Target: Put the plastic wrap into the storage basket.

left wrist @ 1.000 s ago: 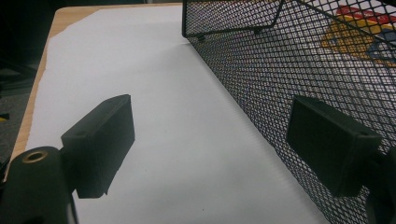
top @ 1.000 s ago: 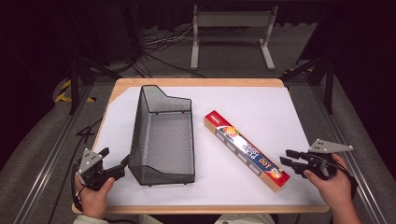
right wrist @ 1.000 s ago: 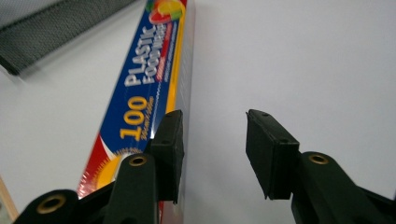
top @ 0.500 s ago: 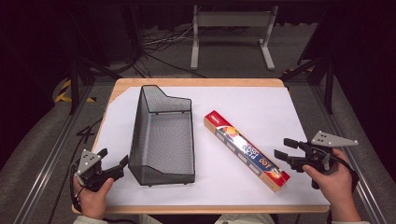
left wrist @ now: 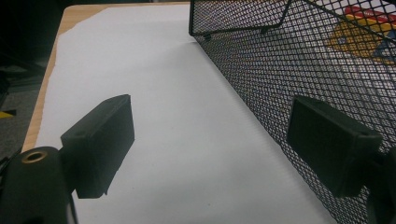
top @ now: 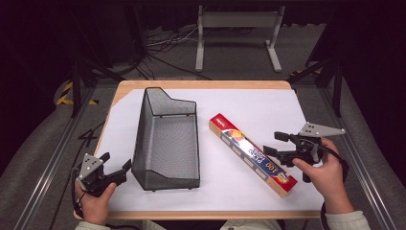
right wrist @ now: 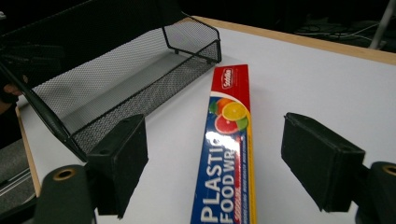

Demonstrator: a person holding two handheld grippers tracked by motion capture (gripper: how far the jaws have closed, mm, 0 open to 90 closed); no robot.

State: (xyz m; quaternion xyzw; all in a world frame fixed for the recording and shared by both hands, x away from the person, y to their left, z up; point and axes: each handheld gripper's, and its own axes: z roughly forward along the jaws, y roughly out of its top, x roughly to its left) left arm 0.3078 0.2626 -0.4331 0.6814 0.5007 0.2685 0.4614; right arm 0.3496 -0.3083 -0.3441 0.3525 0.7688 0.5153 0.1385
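A long red and yellow plastic food wrap box point(top: 251, 153) lies slantwise on the white table cover, right of a black wire mesh basket point(top: 165, 143). My right gripper point(top: 274, 143) hovers by the right side of the box's near half. Its jaws have just been opening and stand open. In the right gripper view the box point(right wrist: 229, 116) runs away between the spread jaws of the right gripper point(right wrist: 219, 161) without touching the pads, and the basket point(right wrist: 126, 79) is to the left. My left gripper point(top: 116, 161) is open at the basket's near left corner, its jaws point(left wrist: 215, 140) beside the mesh wall point(left wrist: 280, 70).
The white cover point(top: 268, 103) lies on a wooden table whose edge point(top: 201, 85) shows at the back. Beyond the table stands a metal frame point(top: 237, 28) among cables on the dark floor. Bare cover lies behind the box and left of the basket.
My right gripper has moved left and away from the near edge, closer to the box, and its jaws have spread wider. The left gripper, basket and box have stayed put.
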